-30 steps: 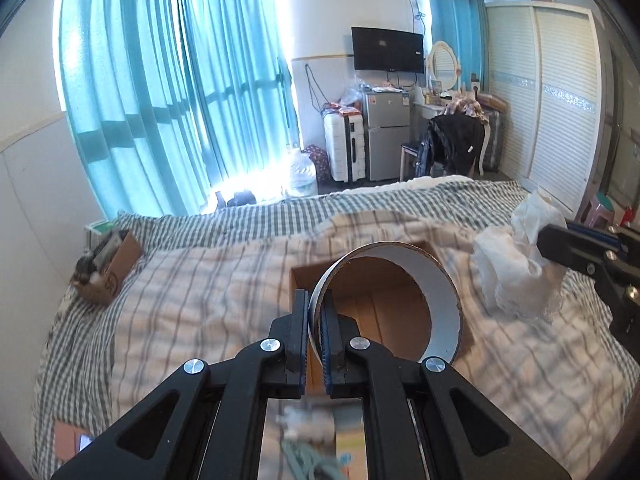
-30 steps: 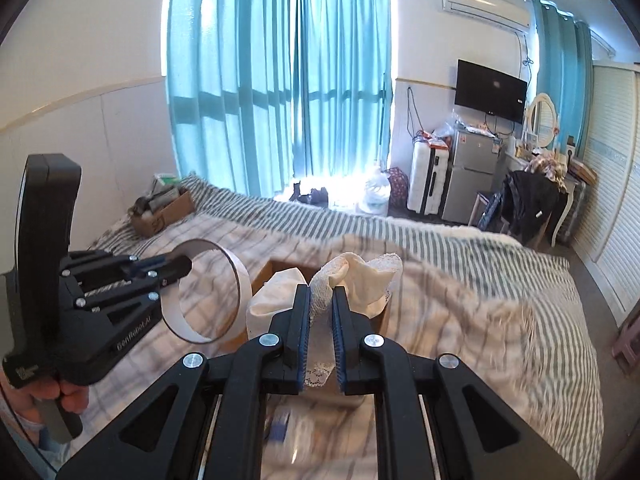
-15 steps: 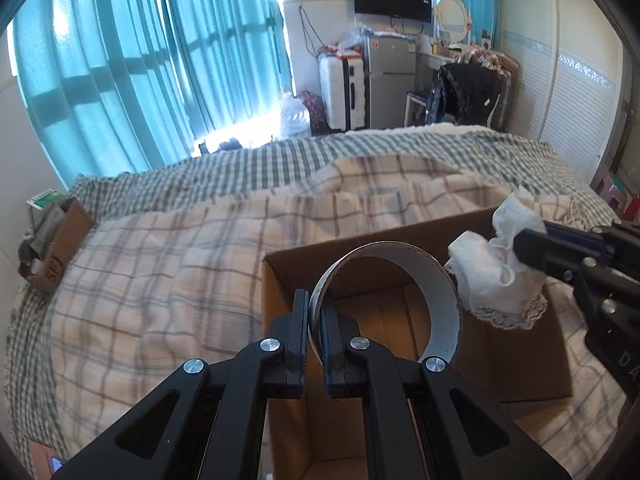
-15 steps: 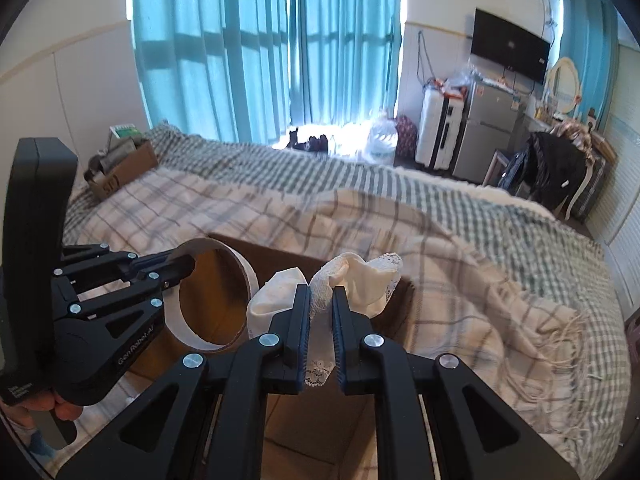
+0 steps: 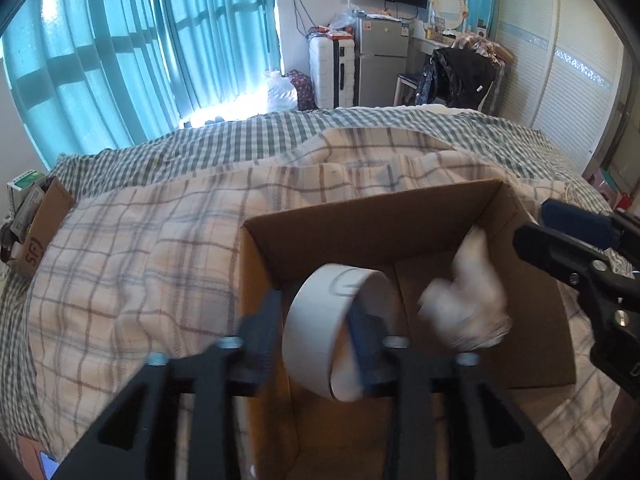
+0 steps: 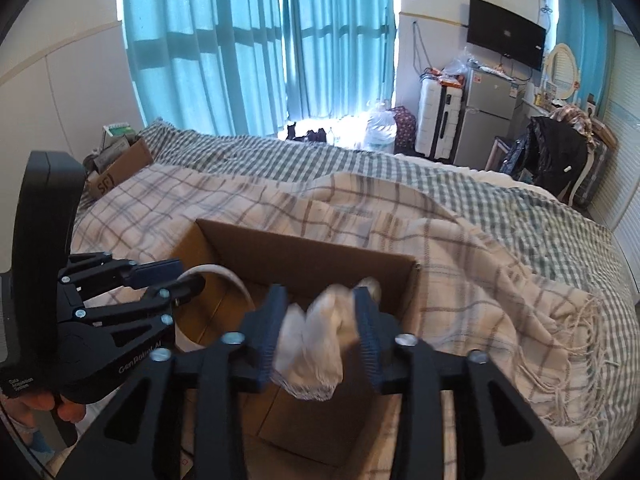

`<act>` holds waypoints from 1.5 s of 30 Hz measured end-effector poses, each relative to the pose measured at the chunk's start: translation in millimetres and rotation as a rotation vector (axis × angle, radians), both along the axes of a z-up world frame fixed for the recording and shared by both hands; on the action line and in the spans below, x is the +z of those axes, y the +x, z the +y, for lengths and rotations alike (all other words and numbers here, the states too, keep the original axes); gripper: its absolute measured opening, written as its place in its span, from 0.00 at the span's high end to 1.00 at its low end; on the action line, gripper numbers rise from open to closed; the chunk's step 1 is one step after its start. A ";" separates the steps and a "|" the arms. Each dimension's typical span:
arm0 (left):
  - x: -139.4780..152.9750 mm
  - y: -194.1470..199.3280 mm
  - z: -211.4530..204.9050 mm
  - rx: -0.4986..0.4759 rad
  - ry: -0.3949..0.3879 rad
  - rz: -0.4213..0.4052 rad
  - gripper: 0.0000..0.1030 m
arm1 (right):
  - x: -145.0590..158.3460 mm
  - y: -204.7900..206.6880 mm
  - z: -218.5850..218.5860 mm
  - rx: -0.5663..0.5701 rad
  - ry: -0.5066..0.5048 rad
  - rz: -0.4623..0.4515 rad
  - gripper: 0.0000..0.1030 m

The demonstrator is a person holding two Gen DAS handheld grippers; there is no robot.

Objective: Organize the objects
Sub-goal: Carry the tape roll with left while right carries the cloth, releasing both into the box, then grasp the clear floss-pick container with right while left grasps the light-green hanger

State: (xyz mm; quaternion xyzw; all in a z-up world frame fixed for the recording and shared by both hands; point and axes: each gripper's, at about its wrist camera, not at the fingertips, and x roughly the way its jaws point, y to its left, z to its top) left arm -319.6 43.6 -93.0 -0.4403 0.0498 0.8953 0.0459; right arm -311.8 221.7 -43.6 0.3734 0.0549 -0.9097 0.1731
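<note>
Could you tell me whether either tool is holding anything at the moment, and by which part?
Neither holds anything: both the left tool and right tool are open, with the tape ring and white cloth loose over the cardboard box.

right gripper [image 6: 318, 320] spread over cardboard box [image 6: 312, 254], blurred white cloth [image 6: 316, 344] between fingers, plaid blanket [image 6: 460, 276]

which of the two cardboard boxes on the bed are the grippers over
The big open brown cardboard box mid-bed, under both grippers; the small cardboard box sits off by the wall, full of items.
</note>
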 end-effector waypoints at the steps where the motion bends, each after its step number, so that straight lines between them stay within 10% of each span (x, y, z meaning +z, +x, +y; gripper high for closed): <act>1: 5.0 5.3 -0.8 0.003 -0.004 0.013 0.30 | 7.9 5.0 2.7 -0.013 -0.003 0.010 0.52; 24: 98.1 148.7 -35.7 0.110 0.007 0.169 0.01 | 123.3 171.0 49.4 -0.010 -0.009 0.206 0.30; 45: -59.5 187.2 -48.5 0.194 -0.049 -0.036 0.00 | -84.7 161.8 -14.6 -0.015 0.154 -0.185 0.22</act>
